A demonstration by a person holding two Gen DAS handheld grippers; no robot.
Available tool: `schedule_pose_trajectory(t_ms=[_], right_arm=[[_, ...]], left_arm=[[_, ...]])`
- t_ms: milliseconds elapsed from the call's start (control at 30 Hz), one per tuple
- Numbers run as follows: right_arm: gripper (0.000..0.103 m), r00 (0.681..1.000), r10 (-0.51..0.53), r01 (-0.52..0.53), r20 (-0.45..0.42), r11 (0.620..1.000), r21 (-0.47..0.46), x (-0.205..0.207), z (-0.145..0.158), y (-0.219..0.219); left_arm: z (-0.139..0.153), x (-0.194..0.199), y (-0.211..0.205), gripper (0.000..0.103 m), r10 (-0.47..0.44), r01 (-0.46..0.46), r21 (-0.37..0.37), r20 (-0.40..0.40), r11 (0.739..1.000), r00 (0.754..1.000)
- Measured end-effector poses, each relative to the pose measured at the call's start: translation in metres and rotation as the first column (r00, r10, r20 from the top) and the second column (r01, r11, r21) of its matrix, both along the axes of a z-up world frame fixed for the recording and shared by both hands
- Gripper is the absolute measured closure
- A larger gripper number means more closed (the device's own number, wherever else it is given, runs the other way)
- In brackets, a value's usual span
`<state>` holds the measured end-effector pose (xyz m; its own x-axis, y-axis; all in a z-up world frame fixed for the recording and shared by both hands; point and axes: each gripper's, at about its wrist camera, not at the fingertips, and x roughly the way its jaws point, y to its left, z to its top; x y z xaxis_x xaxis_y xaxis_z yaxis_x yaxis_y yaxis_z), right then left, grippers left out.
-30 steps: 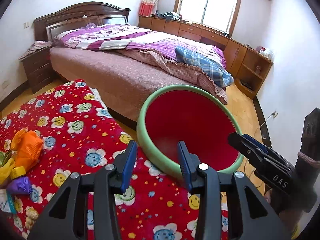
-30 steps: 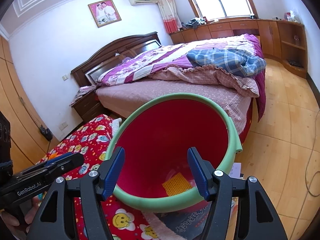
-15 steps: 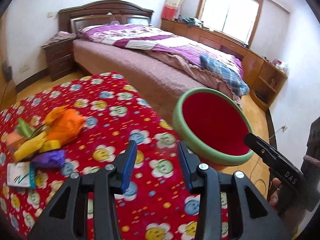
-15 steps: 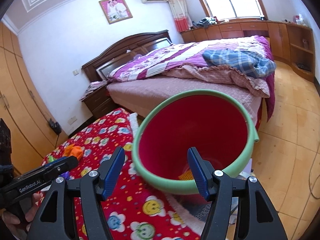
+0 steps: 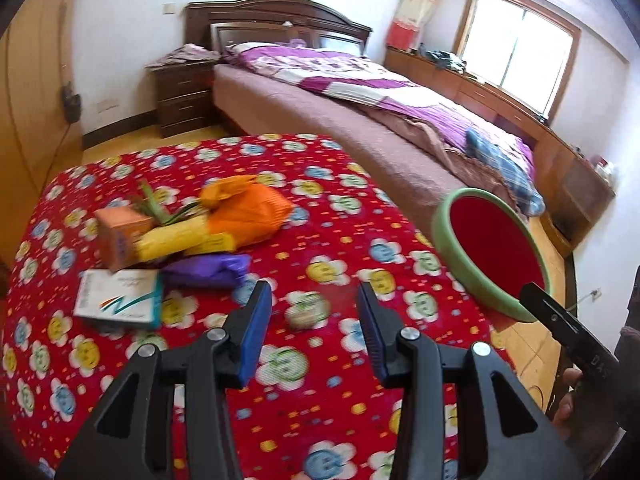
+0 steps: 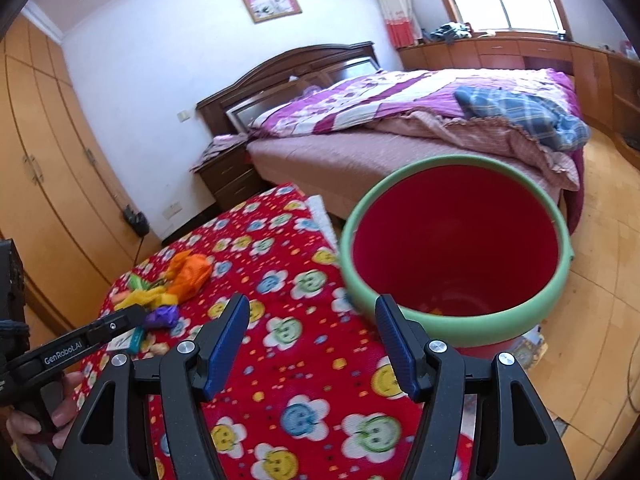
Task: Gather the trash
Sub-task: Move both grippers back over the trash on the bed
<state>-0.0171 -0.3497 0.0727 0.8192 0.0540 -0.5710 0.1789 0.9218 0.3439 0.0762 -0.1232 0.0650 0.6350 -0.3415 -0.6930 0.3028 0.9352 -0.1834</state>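
Both grippers are black plastic with triangular cut-outs, silver screw heads and ribbed blue pads (image 5: 252,332). The left gripper (image 6: 92,336), at lower left, bears white "GenRobot.AI" lettering. A dark sleeve (image 5: 630,344) fills the right edge.

The left gripper (image 5: 312,316) points forward and downward, its blue-padded jaws apart with nothing between them; they have just been opening a little. The right gripper (image 6: 312,340) tilts down too, its jaws spread wider and likewise empty. In the left wrist view the right gripper shows at the right edge, held by a hand (image 5: 570,400) whose fingers curl round its handle. In the right wrist view the left hand (image 6: 44,412) grips the other handle at the lower left
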Motion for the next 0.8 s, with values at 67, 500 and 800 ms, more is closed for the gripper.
schedule_pose_trajectory(t_ms=[67,500,800], right_arm=[[0.035,1.0,0.013,-0.013,-0.008,1.0,-0.001,0.001,-0.002,0.007],[0.027,0.994,0.083,-0.084,-0.065,0.996,-0.004,0.016,-0.019,0.04],[0.027,0.989,0.108,-0.109,-0.098,0.994,-0.005,0.026,-0.029,0.05]], left_arm=[[-0.002,0.0,0.011,0.056,0.027,-0.027,0.005,-0.006,1.0,1.0],[-0.025,0.007,0.07,0.046,0.189,-0.186,0.041,-0.063,0.982,0.98],[-0.047,0.027,0.09,0.036,0.317,-0.306,0.125,-0.082,0.944,0.945]])
